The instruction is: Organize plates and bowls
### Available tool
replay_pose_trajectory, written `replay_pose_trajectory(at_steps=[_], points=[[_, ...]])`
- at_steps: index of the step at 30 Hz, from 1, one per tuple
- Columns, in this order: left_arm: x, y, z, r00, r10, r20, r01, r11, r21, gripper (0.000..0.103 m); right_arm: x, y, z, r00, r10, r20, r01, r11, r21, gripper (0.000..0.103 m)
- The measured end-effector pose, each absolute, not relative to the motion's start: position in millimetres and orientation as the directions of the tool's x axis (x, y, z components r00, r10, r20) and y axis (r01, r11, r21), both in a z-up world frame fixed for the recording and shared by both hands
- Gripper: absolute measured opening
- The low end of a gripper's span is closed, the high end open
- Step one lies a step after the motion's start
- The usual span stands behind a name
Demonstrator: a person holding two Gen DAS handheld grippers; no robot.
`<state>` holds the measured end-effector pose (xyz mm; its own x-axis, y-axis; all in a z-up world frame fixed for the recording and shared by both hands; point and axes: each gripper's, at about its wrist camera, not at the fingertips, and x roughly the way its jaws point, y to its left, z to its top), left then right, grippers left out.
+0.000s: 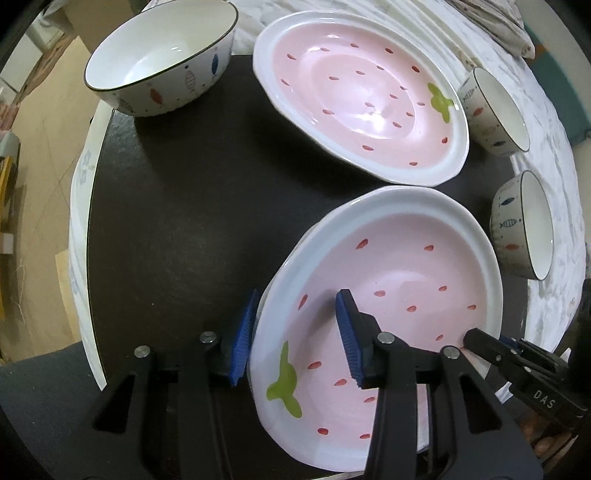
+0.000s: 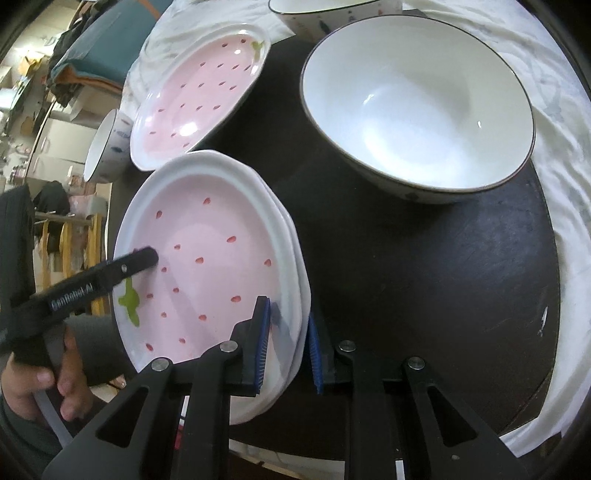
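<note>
Sitting near the front edge of a dark round tabletop, the near strawberry plate rested on another plate of the same shape, whose white rim showed beneath it in the right wrist view. The left gripper straddled that plate's rim, one blue pad outside the edge and the other over the pink basin, with a clear gap between pad and rim on the outer side, so the fingers stood apart rather than clamped. The right gripper held the opposite rim between its blue pads, which sat close on either side of the stacked rims; whether they pressed the china I could not tell.

Beyond lay a second strawberry plate, flat and apart from the near one. A large fish-patterned bowl stood upright at the far left of the tabletop. Two small fish-patterned bowls stood at the right edge, beside the plates. A white marbled cloth covered the surface under the dark top.
</note>
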<state>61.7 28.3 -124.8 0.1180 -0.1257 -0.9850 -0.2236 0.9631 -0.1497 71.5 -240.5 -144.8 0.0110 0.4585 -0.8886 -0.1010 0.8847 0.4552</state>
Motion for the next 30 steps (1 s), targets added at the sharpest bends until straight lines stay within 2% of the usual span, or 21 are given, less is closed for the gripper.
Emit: replay_pose_trajectory(at_steps=[6,8,10,11,13,15,16,17,18,23,26,30], points=[[57.1,23.9,-119.6,0.115,-0.118,-0.986,-0.236,0.961,-0.142,0.042,72.6,-240.3,-145.4,0.005,0.460,-0.888,-0.081,0.885,0.458,0.023],[57.8,25.5,-111.7,0.143,-0.123,-0.982,-0.267,0.951,-0.158,0.052,75.8,-242.1,-142.6,0.019,0.457,-0.889,-0.074,0.888,0.455,0.023],[58.0,35.2,-98.8,0.193,-0.128,-0.973,-0.303,0.935,-0.183,0.068,77.8,-245.7,-134.2,0.049,0.455,-0.889,-0.056,0.890,0.453,0.023],[59.6,39.8,-91.7,0.225,-0.132,-0.965,-0.321,0.926,-0.201,0.071,79.0,-248.0,-129.9,0.062,0.456,-0.888,-0.041,0.890,0.454,0.024],[63.9,46.6,-82.5,0.263,-0.136,-0.955,-0.341,0.913,-0.224,0.085,82.9,-251.6,-122.9,0.084,0.479,-0.874,-0.014,0.877,0.479,0.024],[72.0,52.6,-78.8,0.277,-0.151,-0.949,-0.349,0.904,-0.246,0.086,89.5,-253.5,-114.4,0.105,0.534,-0.839,0.012,0.843,0.538,0.031],[77.4,55.0,-79.2,0.277,-0.162,-0.947,-0.356,0.898,-0.258,0.086,95.1,-252.4,-108.2,0.120,0.560,-0.820,0.019,0.824,0.566,0.043],[83.9,56.9,-81.1,0.280,-0.177,-0.944,-0.367,0.888,-0.275,0.086,99.7,-250.9,-103.4,0.136,0.571,-0.809,0.020,0.815,0.579,0.059],[89.6,60.5,-81.9,0.285,-0.189,-0.940,-0.373,0.881,-0.290,0.086,104.1,-249.5,-98.8,0.152,0.579,-0.801,0.022,0.808,0.589,0.061],[115.2,64.6,-93.0,0.297,-0.213,-0.931,-0.408,0.853,-0.325,0.085,135.0,-235.8,-89.3,0.202,0.650,-0.733,0.080,0.734,0.674,0.061],[124.5,70.0,-100.5,0.294,-0.219,-0.930,-0.430,0.839,-0.333,0.085,152.5,-229.3,-101.8,0.184,0.646,-0.741,0.130,0.731,0.670,0.060],[137.0,70.1,-112.5,0.284,-0.219,-0.933,-0.444,0.833,-0.331,0.082,169.4,-216.9,-120.6,0.147,0.584,-0.798,0.137,0.787,0.602,0.058]])
